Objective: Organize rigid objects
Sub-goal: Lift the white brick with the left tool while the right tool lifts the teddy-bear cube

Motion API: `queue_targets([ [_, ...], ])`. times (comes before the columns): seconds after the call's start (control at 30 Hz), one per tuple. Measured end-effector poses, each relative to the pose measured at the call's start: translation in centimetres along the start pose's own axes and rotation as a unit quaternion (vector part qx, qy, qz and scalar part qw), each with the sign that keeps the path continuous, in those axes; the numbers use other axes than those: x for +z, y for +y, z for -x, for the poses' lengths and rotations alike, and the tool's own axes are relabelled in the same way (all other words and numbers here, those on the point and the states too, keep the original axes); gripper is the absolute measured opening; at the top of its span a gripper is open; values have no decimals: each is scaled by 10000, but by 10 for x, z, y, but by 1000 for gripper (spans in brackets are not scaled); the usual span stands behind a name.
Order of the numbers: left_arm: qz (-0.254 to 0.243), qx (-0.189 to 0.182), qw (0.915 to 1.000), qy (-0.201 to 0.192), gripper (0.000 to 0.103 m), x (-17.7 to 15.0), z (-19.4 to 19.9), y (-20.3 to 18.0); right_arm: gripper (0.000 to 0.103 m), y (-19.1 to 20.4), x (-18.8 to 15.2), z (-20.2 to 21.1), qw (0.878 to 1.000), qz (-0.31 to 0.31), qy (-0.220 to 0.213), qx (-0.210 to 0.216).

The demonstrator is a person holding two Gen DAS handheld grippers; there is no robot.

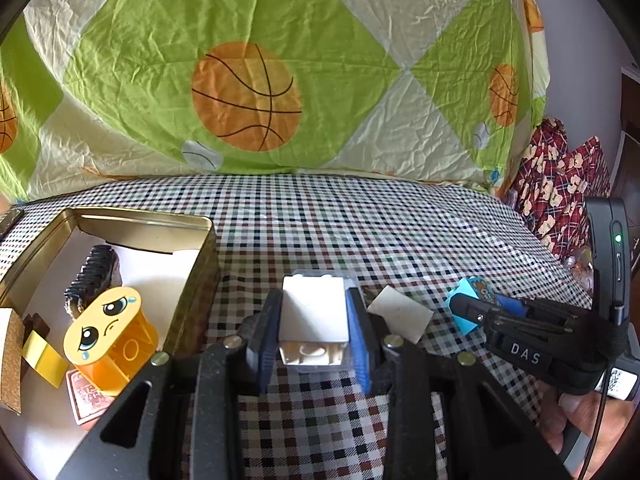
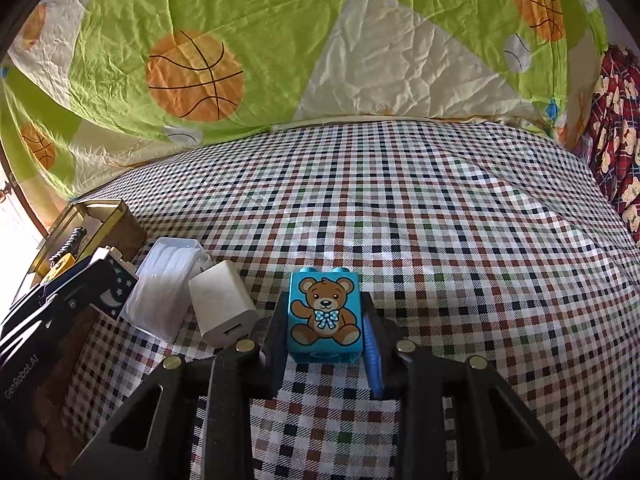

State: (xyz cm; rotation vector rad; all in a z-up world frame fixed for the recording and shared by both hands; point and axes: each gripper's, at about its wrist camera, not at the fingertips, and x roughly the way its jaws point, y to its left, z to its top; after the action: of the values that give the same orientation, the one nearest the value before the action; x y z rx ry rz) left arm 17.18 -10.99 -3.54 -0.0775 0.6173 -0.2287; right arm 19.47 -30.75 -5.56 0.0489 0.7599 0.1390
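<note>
A white toy brick point(image 1: 314, 312) sits between the blue pads of my left gripper point(image 1: 314, 322), which is shut on it just right of the gold tin point(image 1: 202, 248). In the right wrist view the same brick shows a dark side with a moon and stars point(image 2: 116, 286), with the left gripper point(image 2: 94, 276) around it. My right gripper point(image 2: 326, 320) is shut on a blue brick with a teddy bear picture point(image 2: 326, 314), low over the checked cloth. The left wrist view shows that right gripper point(image 1: 486, 306) and the blue brick point(image 1: 464, 320) at the right.
The tin holds a yellow oval piece with a sad face point(image 1: 108, 320), a black ribbed clip point(image 1: 94, 276) and other small items. A white charger point(image 2: 222, 308) and a clear plastic case point(image 2: 164, 284) lie between the grippers. A green basketball quilt point(image 2: 280, 40) rises behind the checked cloth point(image 2: 440, 220).
</note>
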Motion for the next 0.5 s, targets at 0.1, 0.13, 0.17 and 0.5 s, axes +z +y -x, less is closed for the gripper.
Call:
queue_targets([
  [0.1, -67, 49, 9999, -100, 30, 0, 4, -2, 34, 3, -1, 7, 9998, 67, -175, -71],
  [0.13, -84, 63, 9999, -133, 30, 0, 5, -3, 34, 5, -2, 10, 9996, 98, -245, -97],
  [0.17, -100, 76, 9998, -161, 30, -1, 6, -3, 34, 7, -3, 13, 9993, 127, -323, -122],
  [0.5, -158, 204, 9989, -379, 31, -4, 18, -4, 34, 12, -10, 37, 9953, 57, -962, -124],
])
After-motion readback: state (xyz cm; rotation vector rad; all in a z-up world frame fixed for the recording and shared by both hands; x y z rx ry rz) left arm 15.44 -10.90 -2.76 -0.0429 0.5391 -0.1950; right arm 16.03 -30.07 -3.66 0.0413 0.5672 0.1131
